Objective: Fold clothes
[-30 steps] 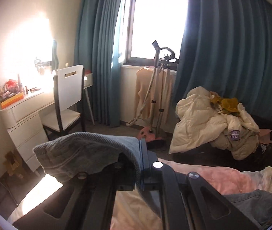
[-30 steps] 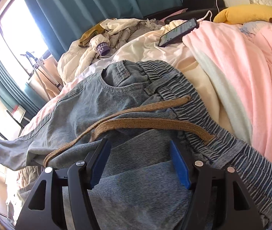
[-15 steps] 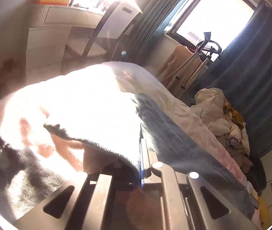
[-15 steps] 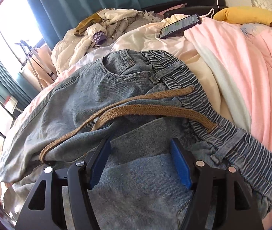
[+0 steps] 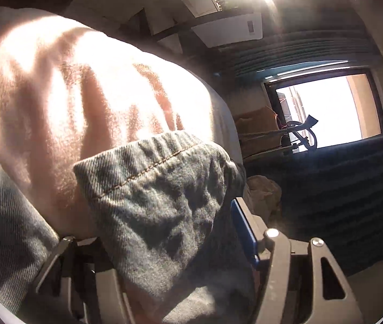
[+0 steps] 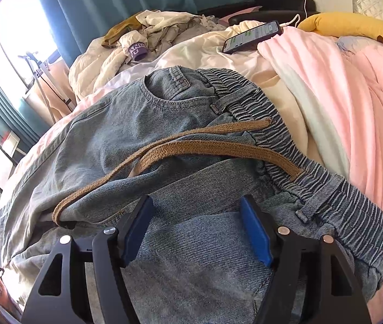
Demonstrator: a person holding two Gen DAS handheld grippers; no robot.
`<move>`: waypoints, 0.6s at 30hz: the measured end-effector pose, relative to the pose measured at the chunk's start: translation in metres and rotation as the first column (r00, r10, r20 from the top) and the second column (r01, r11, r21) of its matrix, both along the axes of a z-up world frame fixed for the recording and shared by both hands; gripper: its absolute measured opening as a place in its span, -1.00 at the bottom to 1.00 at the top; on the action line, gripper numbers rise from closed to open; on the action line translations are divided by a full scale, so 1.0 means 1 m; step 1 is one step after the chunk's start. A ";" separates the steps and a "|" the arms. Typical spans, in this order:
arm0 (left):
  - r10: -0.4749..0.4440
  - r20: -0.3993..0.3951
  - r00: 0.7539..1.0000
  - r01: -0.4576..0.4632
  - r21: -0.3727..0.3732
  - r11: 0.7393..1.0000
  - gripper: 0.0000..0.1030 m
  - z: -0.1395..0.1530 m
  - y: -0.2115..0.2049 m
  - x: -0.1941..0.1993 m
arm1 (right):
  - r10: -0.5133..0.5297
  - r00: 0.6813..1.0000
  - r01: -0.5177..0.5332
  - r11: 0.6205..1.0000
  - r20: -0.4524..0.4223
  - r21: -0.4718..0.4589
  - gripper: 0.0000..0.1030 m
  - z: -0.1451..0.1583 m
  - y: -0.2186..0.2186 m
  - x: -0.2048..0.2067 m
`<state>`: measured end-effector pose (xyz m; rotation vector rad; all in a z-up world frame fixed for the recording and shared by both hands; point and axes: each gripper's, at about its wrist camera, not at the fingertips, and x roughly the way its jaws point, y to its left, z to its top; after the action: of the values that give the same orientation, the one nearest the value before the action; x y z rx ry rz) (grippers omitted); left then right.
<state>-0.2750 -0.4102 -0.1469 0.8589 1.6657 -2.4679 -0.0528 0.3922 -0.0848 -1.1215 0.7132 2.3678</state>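
Blue jeans (image 6: 126, 124) with an elastic waistband and a brown drawstring (image 6: 202, 145) lie on the bed. My right gripper (image 6: 197, 229) is open, its blue pads resting over the denim just below the waistband. In the left wrist view, the hem of a jeans leg (image 5: 159, 194) lies between the fingers of my left gripper (image 5: 164, 240), which holds it over the sunlit pink bedding (image 5: 83, 86). The left finger is mostly hidden by the denim.
A phone (image 6: 253, 36) on a charging cable lies on the cream sheet. A pile of clothes (image 6: 148, 40) sits at the bed's far side. A pink blanket (image 6: 353, 102) and yellow pillow (image 6: 353, 27) lie to the right. A garment steamer (image 5: 299, 135) stands by the window.
My left gripper has swung down and rolled over with the jeans hem, from looking across the room to lying low over the bedding. The right gripper has stayed open over the waistband.
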 end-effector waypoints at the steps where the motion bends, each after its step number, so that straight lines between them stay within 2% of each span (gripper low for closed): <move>1: -0.007 0.016 1.000 0.008 -0.042 0.999 0.17 0.002 0.002 -0.007 | -0.002 1.000 0.002 1.000 0.002 0.001 0.32 0.000 0.000 0.000; 3: -0.023 0.047 0.999 0.030 -0.138 0.990 0.05 0.012 0.008 -0.020 | -0.013 1.000 0.013 1.000 0.006 -0.007 0.32 0.000 -0.001 0.001; 4: -0.031 0.062 0.998 0.043 -0.191 0.981 -0.16 0.018 0.012 -0.026 | -0.020 1.000 0.020 1.000 0.005 -0.014 0.32 0.001 -0.001 0.001; 5: -0.039 0.077 0.996 0.057 -0.243 0.968 -0.50 0.025 0.015 -0.032 | -0.026 1.000 0.026 0.999 0.003 -0.021 0.32 0.002 -0.001 0.002; 6: -0.047 0.088 0.995 0.071 -0.291 0.954 -0.71 0.033 0.019 -0.038 | -0.031 1.000 0.031 0.999 0.002 -0.026 0.32 0.003 -0.001 0.002; 7: -0.071 0.052 0.996 0.084 -0.312 0.946 -0.93 0.046 0.022 -0.039 | -0.033 0.999 0.033 0.999 0.002 -0.029 0.32 0.004 -0.001 0.002; 9: -0.124 -0.022 0.992 0.108 -0.354 0.929 -0.95 0.074 0.029 -0.041 | -0.029 1.000 0.029 0.999 0.004 -0.025 0.32 0.004 -0.002 0.002; 12: -0.277 -0.219 0.936 0.174 -0.396 0.902 -0.95 0.122 0.041 -0.027 | -0.005 1.000 0.005 1.000 0.009 -0.007 0.33 0.003 -0.006 0.004; 14: -0.287 -0.260 0.922 0.169 -0.397 0.902 -0.95 0.132 0.037 -0.015 | 0.011 1.000 -0.011 1.000 0.015 0.006 0.33 0.003 -0.009 0.005; 16: -0.236 -0.183 0.954 0.141 -0.419 0.897 -0.95 0.119 0.024 -0.006 | 0.022 1.000 -0.022 1.000 0.017 0.011 0.33 0.004 -0.010 0.006; 18: -0.182 -0.027 0.983 0.152 -0.434 0.888 -0.95 0.086 0.006 0.000 | 0.027 1.000 -0.027 1.000 0.008 -0.001 0.32 0.007 -0.011 0.010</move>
<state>-0.2753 -0.4043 -0.0613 0.8944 1.0190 -2.8447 -0.0431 0.3816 -0.0780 -1.1473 0.7006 2.3844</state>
